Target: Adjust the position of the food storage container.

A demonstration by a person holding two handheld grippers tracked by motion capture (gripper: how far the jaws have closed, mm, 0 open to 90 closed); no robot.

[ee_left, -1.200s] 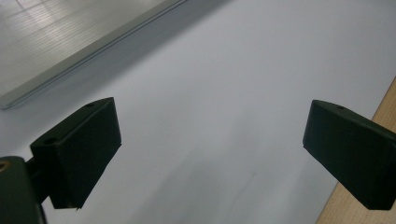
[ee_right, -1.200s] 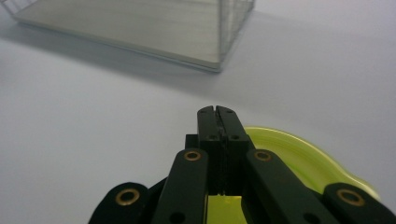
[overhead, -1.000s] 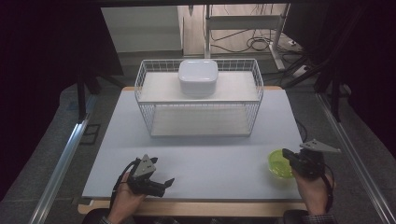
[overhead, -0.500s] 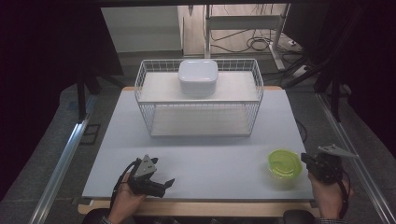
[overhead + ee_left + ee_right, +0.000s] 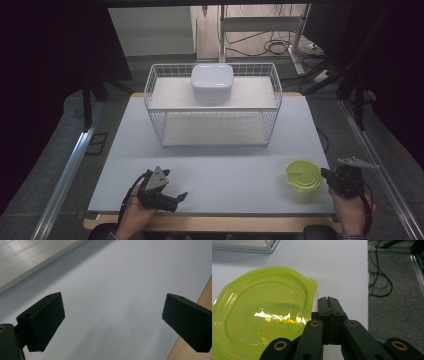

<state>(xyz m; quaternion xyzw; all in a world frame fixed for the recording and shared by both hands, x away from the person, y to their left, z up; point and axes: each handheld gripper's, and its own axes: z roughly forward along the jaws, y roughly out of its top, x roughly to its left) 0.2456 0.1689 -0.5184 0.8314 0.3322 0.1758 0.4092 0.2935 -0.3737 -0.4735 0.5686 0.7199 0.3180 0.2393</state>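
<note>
We see the pale grey surface (image 5: 220,170) evenly lit from above, while the room around it falls into deep darkness. The white wire basket (image 5: 214,107) throws a soft shadow onto the board in front of it. In the right gripper view, a bright glare spot sits on the translucent lime-green plastic lid (image 5: 262,315), and the picture is sharp. In the left gripper view, the surface looks soft and faintly smeared
</note>
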